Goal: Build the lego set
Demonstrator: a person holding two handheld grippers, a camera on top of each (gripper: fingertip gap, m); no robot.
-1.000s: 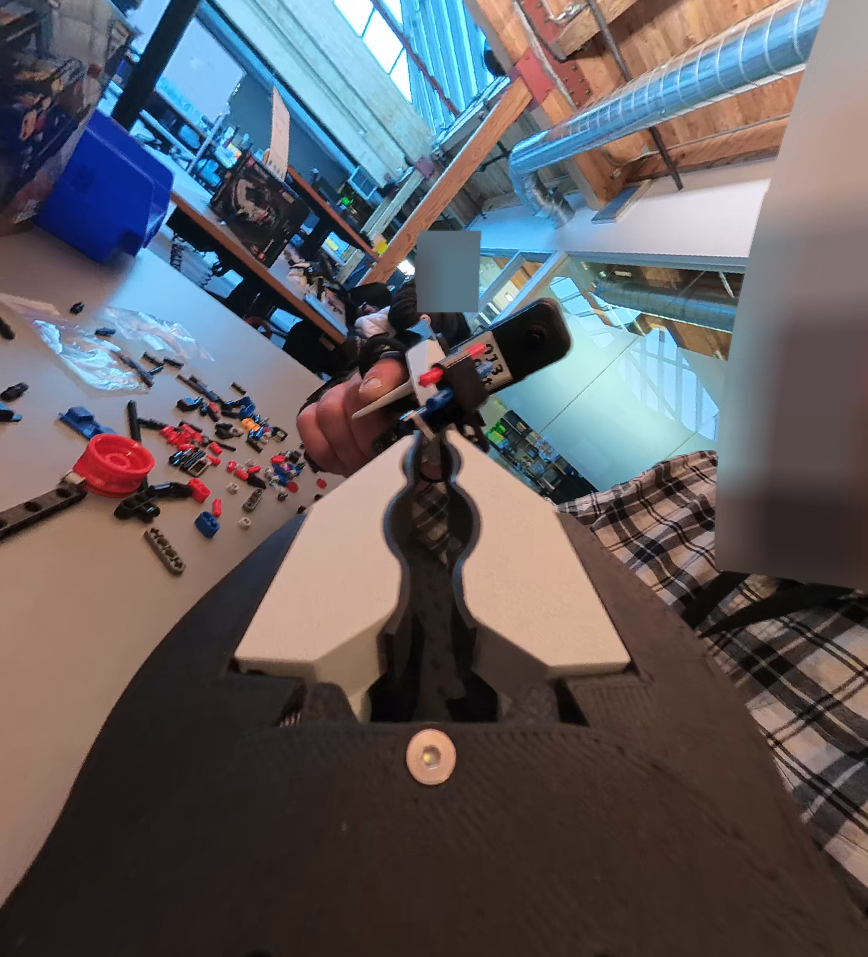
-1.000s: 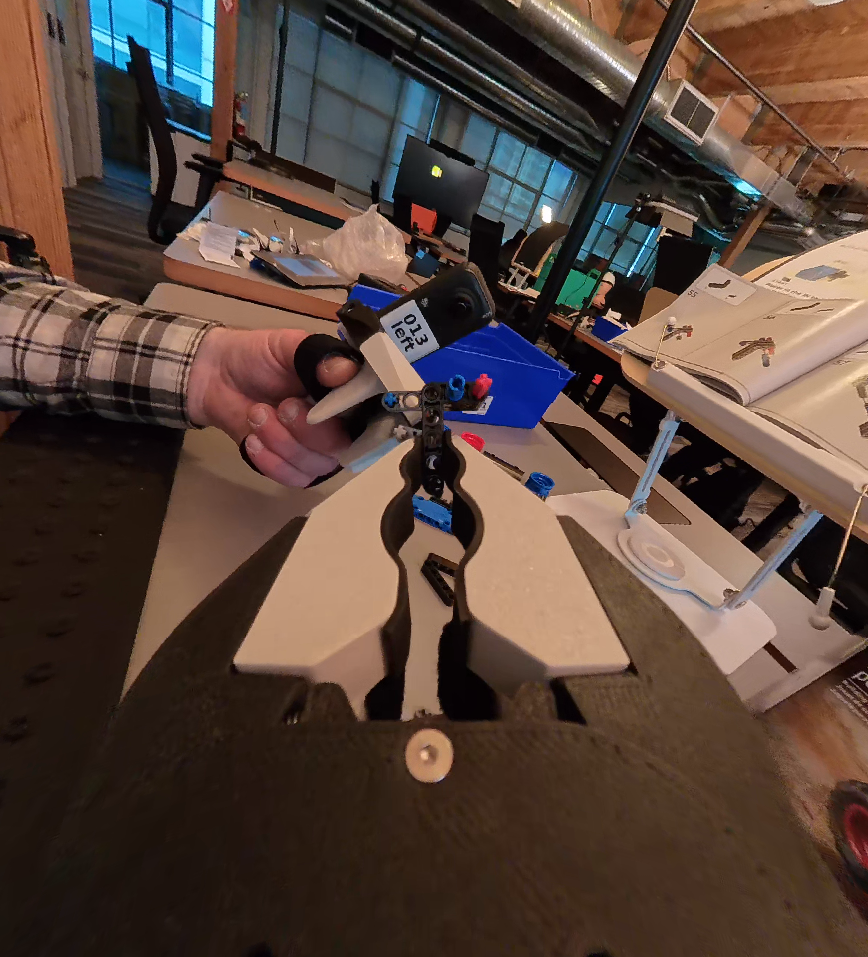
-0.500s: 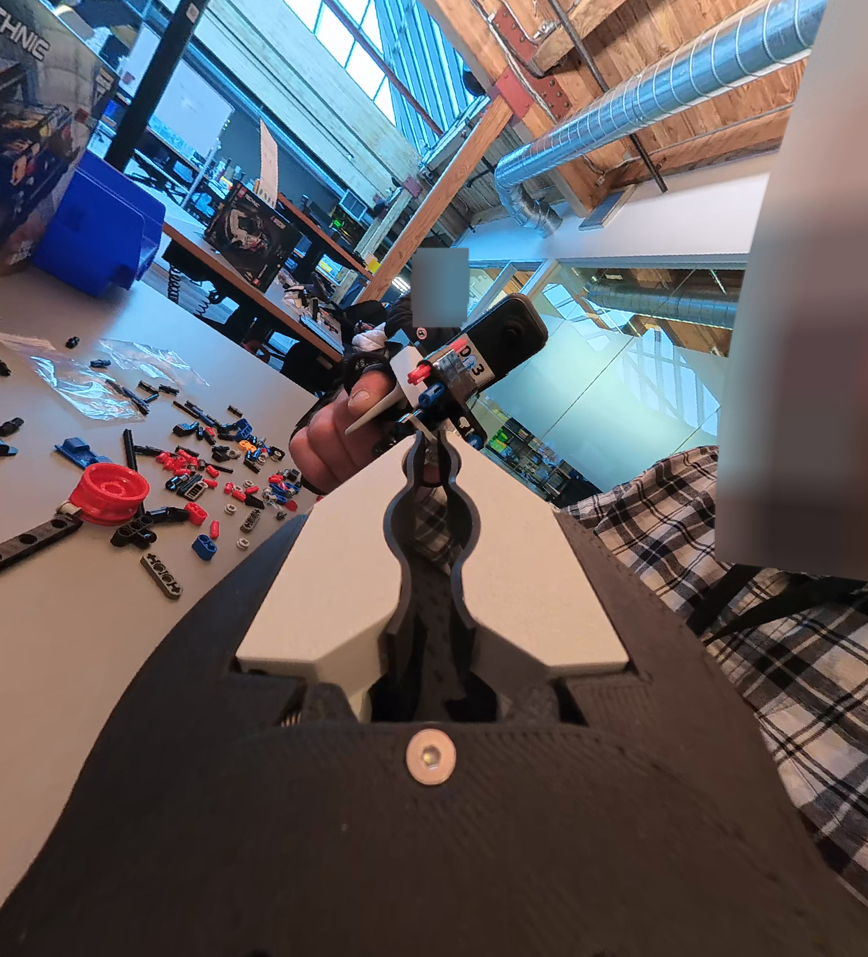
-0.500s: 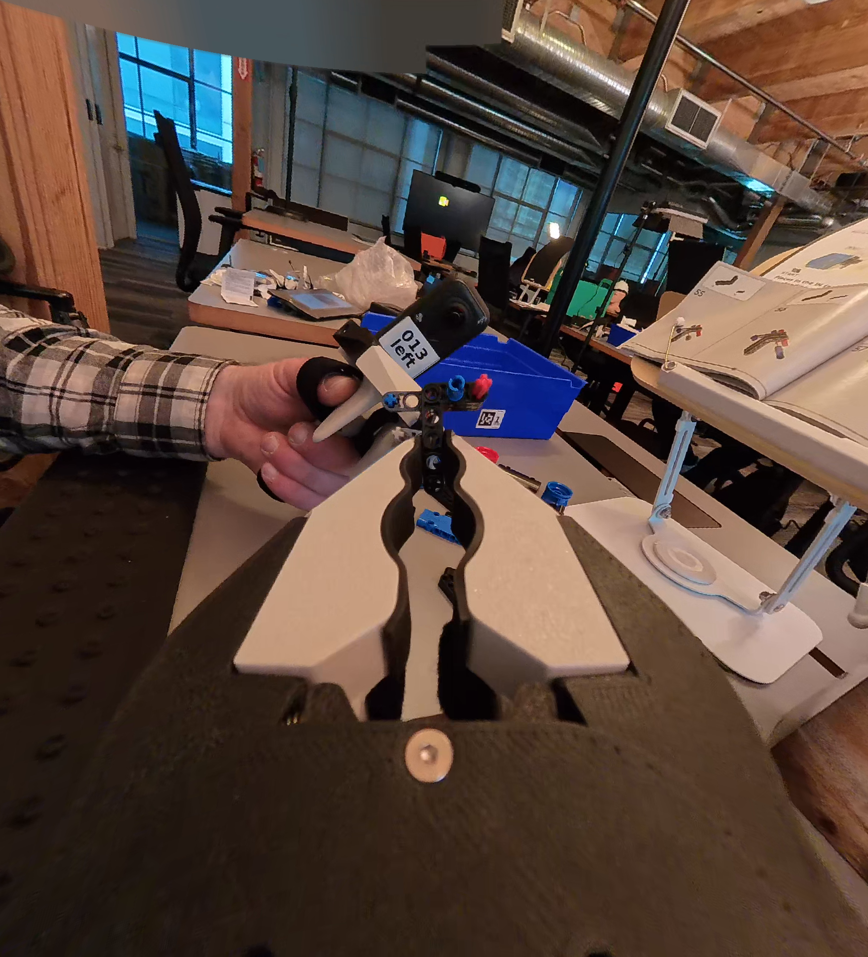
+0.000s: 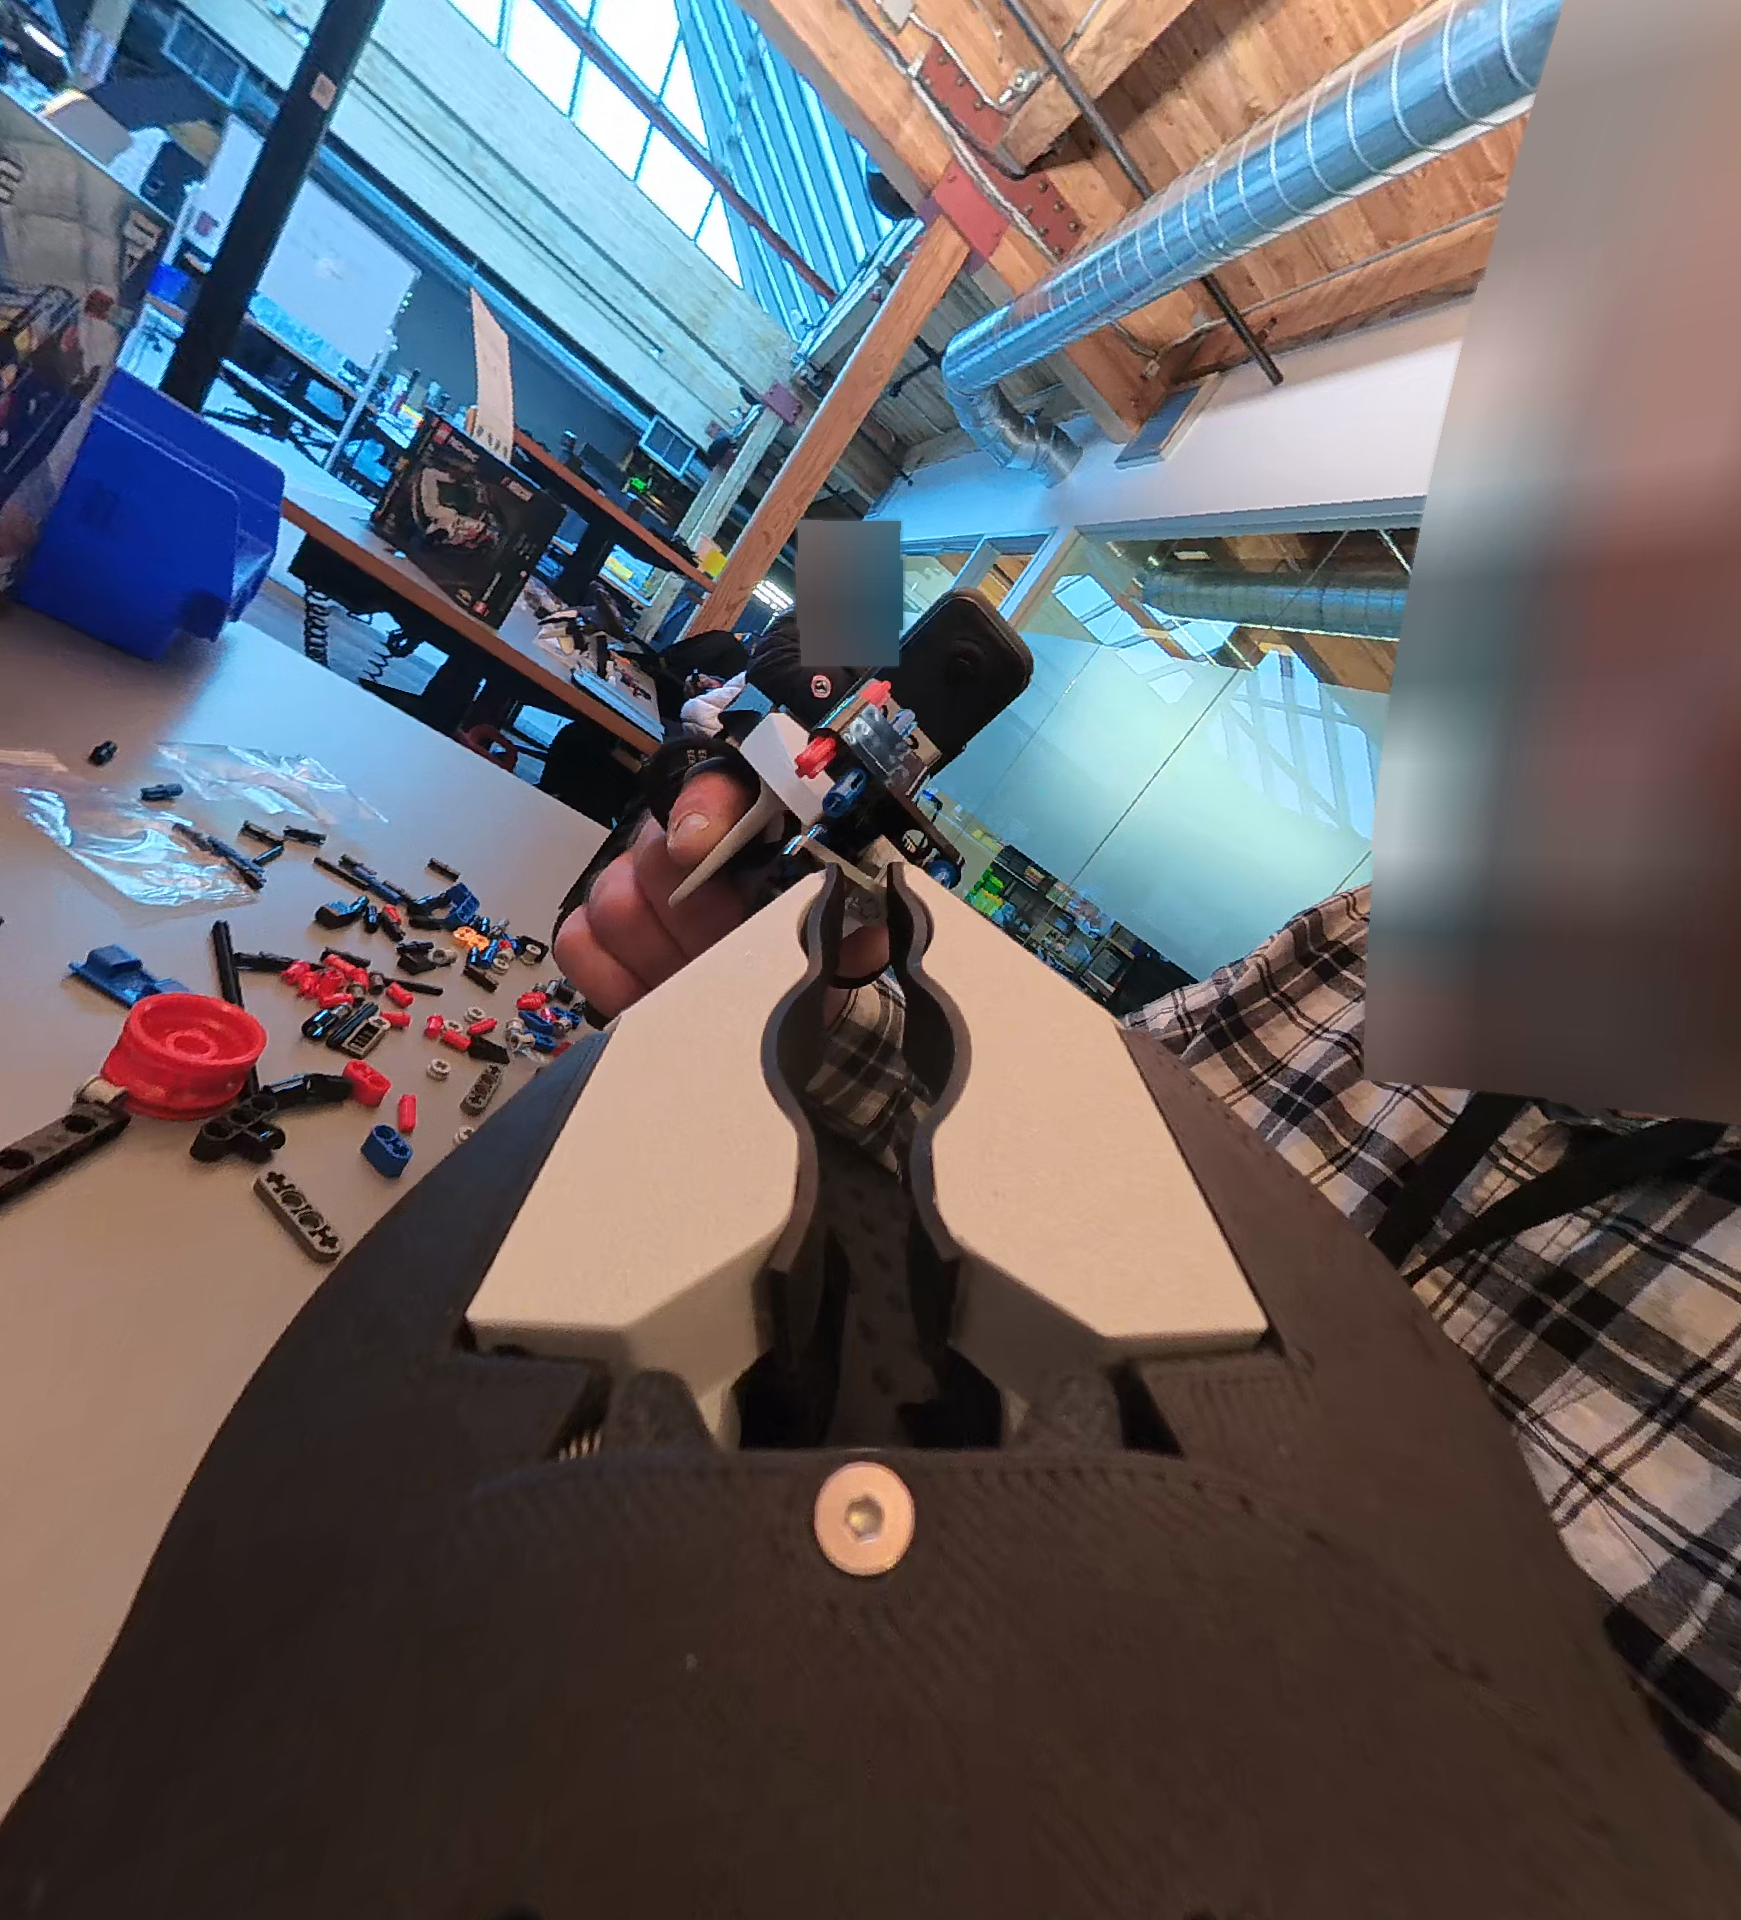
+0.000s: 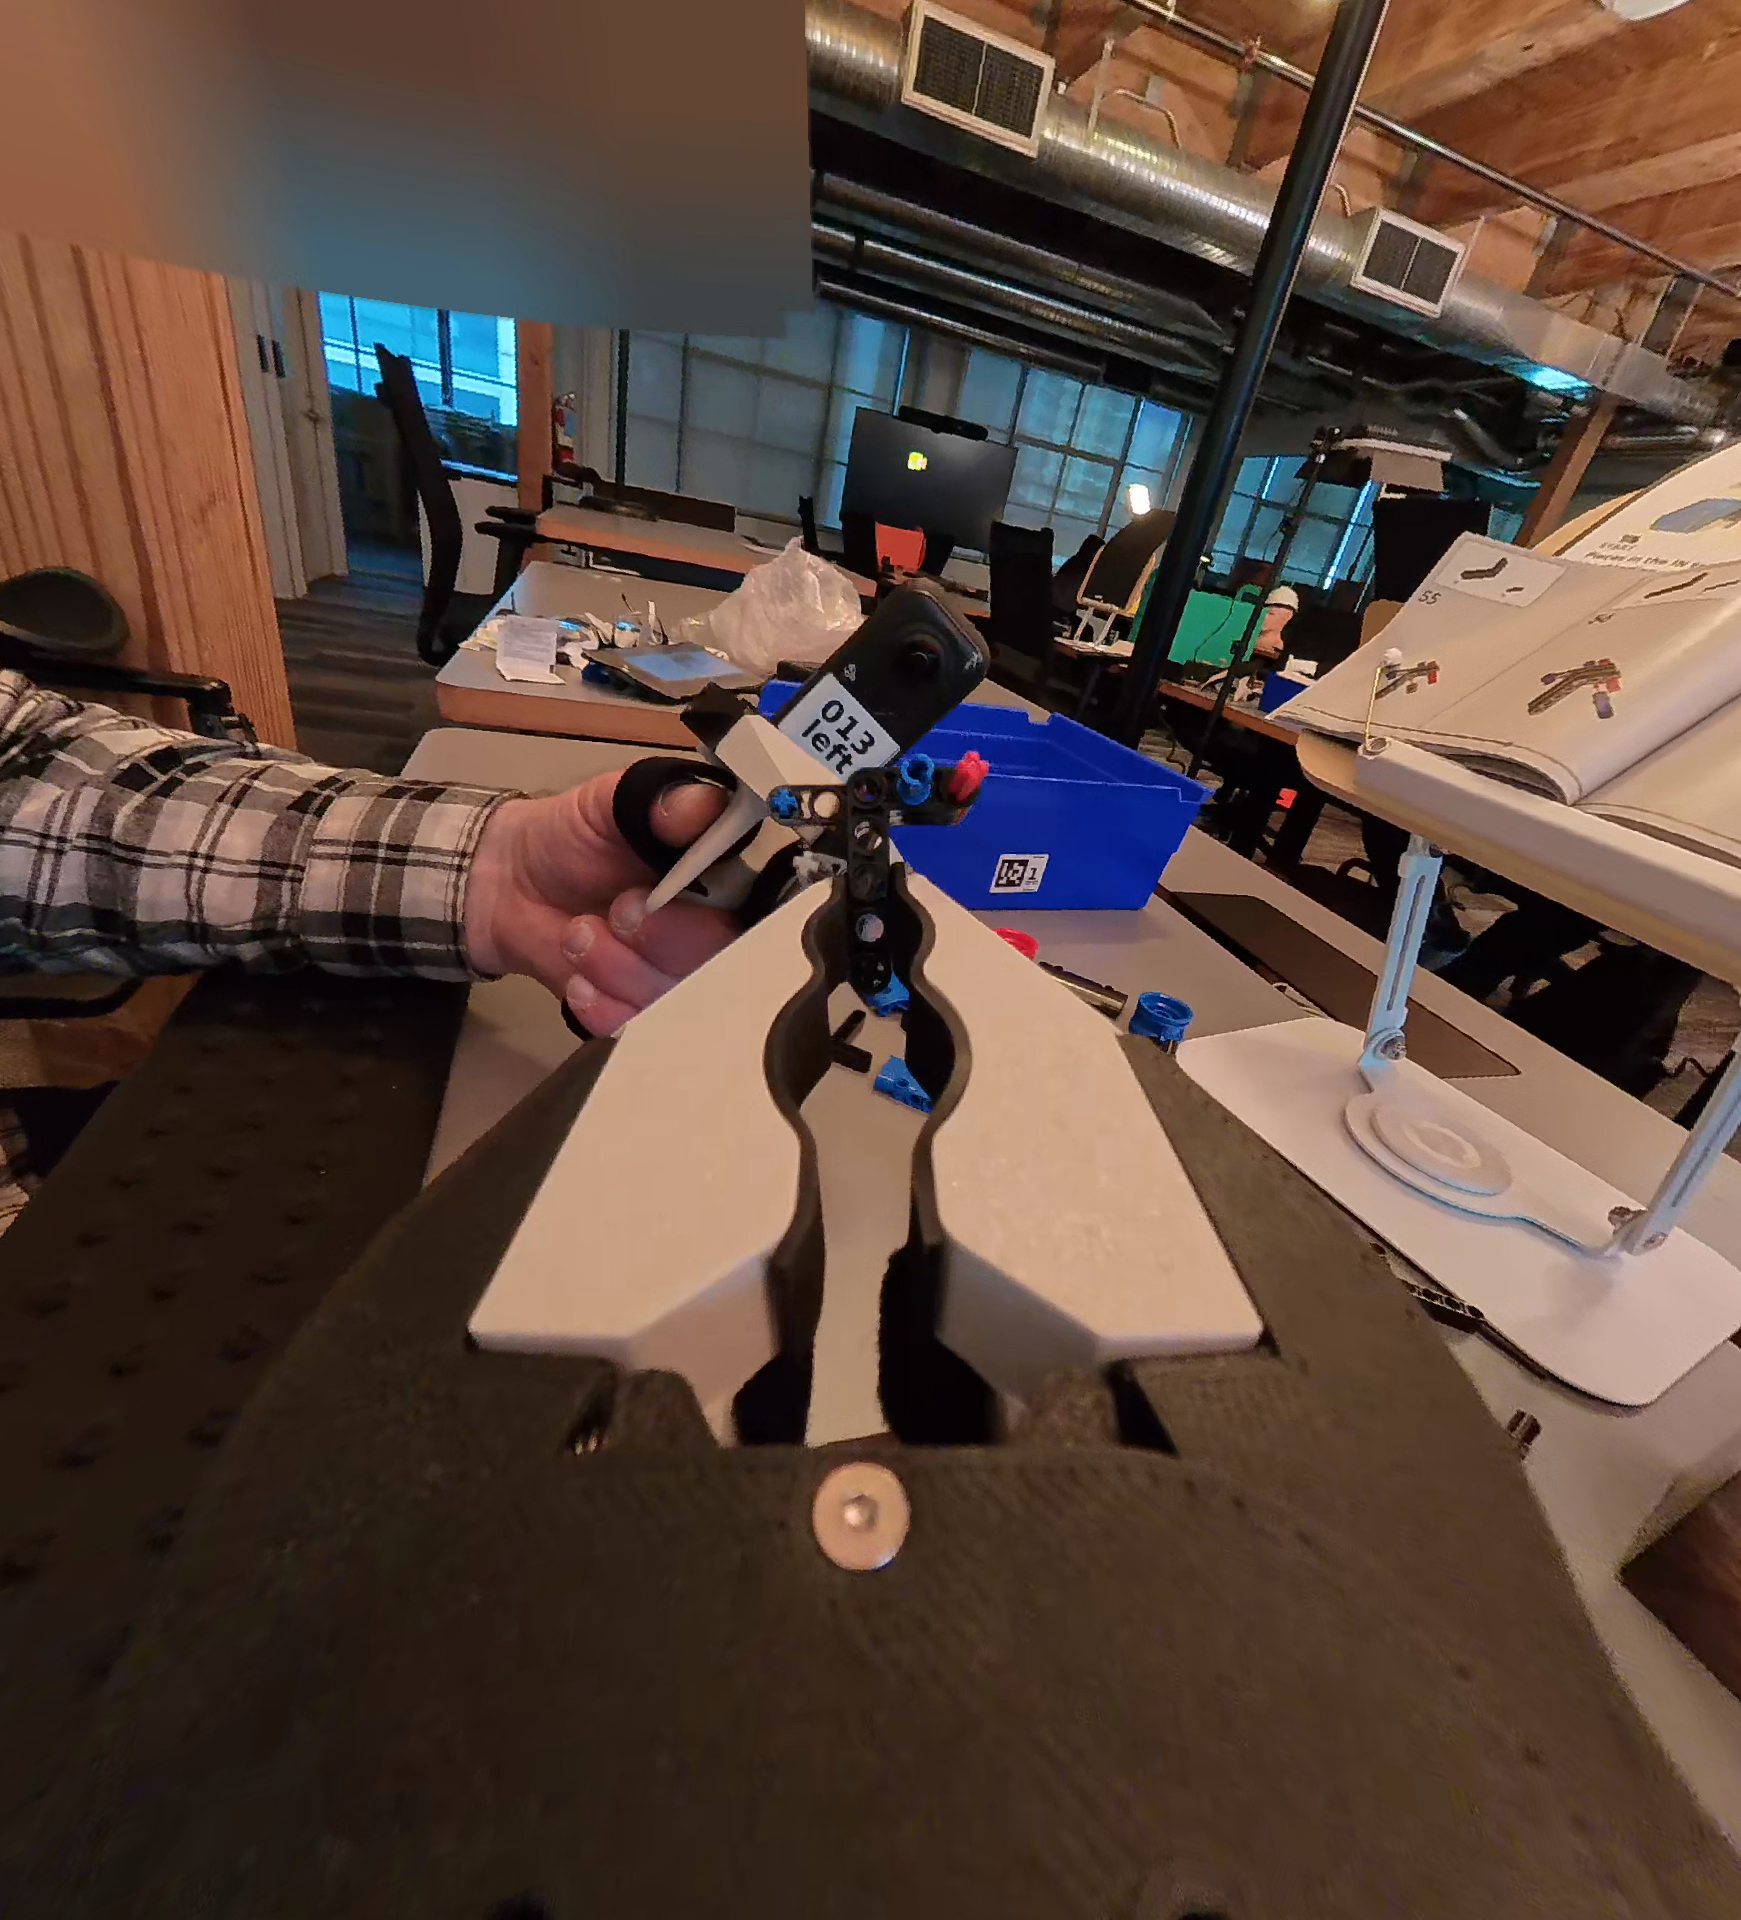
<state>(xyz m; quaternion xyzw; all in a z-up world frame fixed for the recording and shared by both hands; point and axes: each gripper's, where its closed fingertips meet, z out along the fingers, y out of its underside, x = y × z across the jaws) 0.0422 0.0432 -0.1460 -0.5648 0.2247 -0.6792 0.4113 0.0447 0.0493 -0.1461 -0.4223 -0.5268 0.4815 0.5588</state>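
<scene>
Blue bin [image 6: 1053, 821], contents hidden, behind tools.

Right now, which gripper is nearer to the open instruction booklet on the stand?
Right. The right gripper has the booklet just off its right side. The left gripper meets it at the lego model, and its body reaches away leftward.

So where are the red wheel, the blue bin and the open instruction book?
red wheel [image 5: 182, 1051]: left wrist view, on its ribbed face.
blue bin [image 6: 1063, 821]: right wrist view, on its front wall.
instruction book [image 6: 1614, 675]: right wrist view, on the open left page.
</scene>
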